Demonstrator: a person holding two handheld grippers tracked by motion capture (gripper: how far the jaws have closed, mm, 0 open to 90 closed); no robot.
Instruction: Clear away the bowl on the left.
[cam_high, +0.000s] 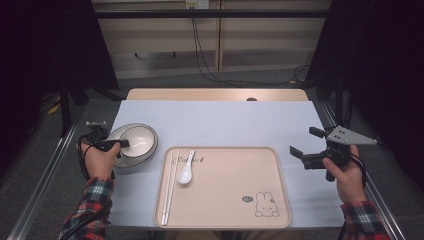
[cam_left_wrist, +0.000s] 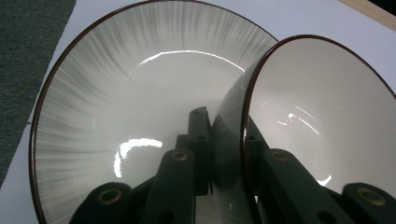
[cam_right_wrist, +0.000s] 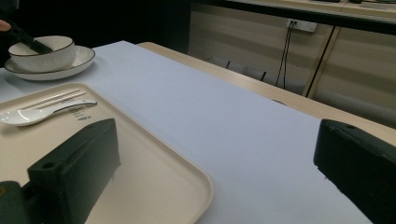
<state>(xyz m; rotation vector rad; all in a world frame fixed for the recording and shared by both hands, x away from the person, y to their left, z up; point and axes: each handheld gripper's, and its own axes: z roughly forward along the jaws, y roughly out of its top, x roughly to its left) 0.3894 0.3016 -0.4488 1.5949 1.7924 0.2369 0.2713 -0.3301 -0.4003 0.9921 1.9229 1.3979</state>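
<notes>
A white bowl (cam_high: 136, 140) with a dark rim stands in a matching ribbed plate (cam_high: 126, 162) at the table's left. My left gripper (cam_high: 122, 144) straddles the bowl's near rim. In the left gripper view one jaw lies against the outside wall of the bowl (cam_left_wrist: 322, 107) and the other against the inside, so the left gripper (cam_left_wrist: 224, 126) is shut on the rim above the plate (cam_left_wrist: 140, 93). My right gripper (cam_high: 305, 141) hovers open beside the right edge of the tray (cam_high: 235, 180), with nothing between its jaws.
The beige tray (cam_right_wrist: 154, 158) holds a white spoon (cam_high: 186, 170) and white chopsticks (cam_high: 169, 190) on its left side, and has a rabbit drawing (cam_high: 266, 205) at its front right. A pale blue mat (cam_high: 225, 122) covers the table. Cables (cam_high: 200, 50) hang behind the far edge.
</notes>
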